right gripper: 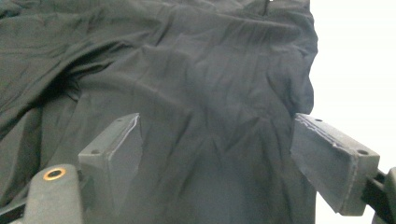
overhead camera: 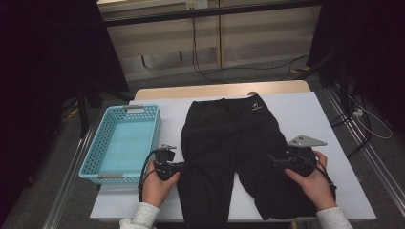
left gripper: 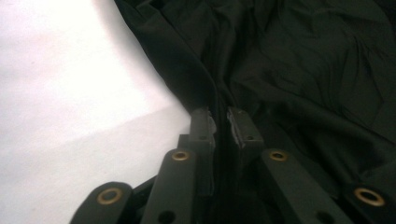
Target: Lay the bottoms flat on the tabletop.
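Your left gripper (overhead camera: 184, 166) pinches the black shorts' (overhead camera: 234, 148) edge beside the basket (overhead camera: 125, 143); your right gripper (overhead camera: 273, 159) gapes wide over the shorts.

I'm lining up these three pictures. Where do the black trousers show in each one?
High view: black trousers lie flat mid-table, right of the blue basket.
Left gripper view: upper right, an edge pinched between the jaws.
Right gripper view: centre and left.
Shared landmark: the white table cover.
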Motion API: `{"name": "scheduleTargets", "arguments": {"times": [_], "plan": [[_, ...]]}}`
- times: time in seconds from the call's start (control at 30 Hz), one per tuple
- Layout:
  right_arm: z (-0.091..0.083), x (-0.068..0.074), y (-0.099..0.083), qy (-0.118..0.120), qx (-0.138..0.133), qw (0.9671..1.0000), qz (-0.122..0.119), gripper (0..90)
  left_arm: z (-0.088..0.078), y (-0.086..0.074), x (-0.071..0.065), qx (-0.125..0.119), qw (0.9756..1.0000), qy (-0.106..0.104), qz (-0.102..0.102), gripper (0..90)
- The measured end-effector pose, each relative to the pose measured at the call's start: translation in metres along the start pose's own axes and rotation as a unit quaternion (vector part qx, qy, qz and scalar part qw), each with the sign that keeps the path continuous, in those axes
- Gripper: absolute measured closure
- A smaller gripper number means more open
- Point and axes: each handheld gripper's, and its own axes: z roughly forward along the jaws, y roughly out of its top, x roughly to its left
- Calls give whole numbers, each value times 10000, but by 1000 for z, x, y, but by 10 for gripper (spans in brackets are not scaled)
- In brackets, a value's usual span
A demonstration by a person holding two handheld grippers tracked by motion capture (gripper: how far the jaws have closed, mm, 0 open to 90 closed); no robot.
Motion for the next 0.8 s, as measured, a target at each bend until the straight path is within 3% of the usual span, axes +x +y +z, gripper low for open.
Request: {"name": "scheduleTargets", "arguments": {"times": [0.3,0.63,0.8], "plan": [[0,7,6,53,-119,9999,-21,146,0,1,0,16,9999,-75,-95,870],[7,13,14,86,-125,9999,-59,136,-10,10,-6,-129,9991,-350,-212,871],[12,20,20,145,-134,9997,-145,135,-10,12,-11,-175,9989,-432,-109,871]]}}
